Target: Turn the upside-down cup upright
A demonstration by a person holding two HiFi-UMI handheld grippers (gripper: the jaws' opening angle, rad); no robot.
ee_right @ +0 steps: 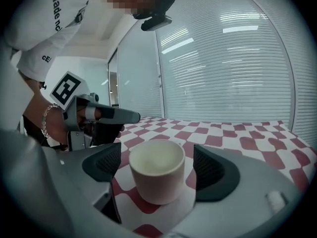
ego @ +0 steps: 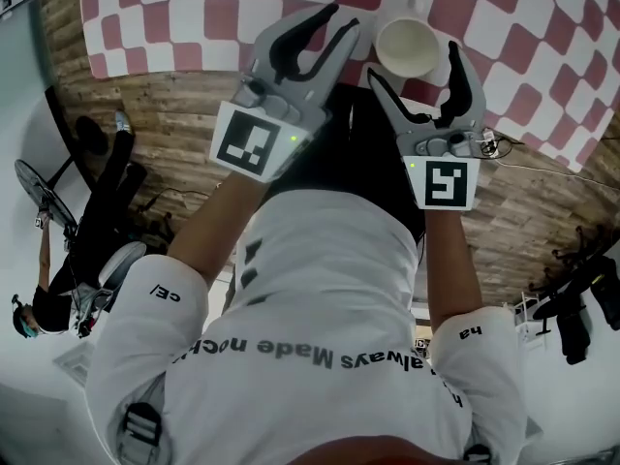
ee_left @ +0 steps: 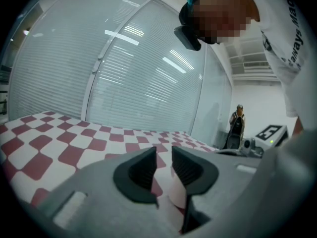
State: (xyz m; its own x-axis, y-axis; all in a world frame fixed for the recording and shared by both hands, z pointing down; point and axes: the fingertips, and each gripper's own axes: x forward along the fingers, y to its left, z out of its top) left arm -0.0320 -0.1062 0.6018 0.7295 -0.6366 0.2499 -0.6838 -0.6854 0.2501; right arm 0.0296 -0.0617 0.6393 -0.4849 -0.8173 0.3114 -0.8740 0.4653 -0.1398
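Shirt front [ego: 320, 289] fills the near field in head view; both forearms run fwd from it.

L gripper [ego: 339, 19]: jaws drawn almost together, only a narrow slit between, nothing held.

R gripper [ego: 414, 61]: jaws spread wide. Cup [ee_right: 157, 175] stands between them, pads clear of its wall on both sides, so it is not gripped.

Cup is seen mouth up on checked cloth [ego: 194, 17], near the cloth's near edge. Task is judged done bar withdrawal.

Risks:
- If R gripper is pulled back skewed, a pad could catch the cup wall and the cup be dragged or tipped.
- L gripper is just beside, so a sideways swing could knock it.

Nothing else is seen on the cloth. Wooden table [ego: 174, 114] shows round the cloth. Thin cable [ego: 542, 168] lies at the R, well apart. Blind-covered glass wall [ee_right: 228, 73] and a bystander [ee_left: 237, 125] are at the far end; no obstruction is judged.
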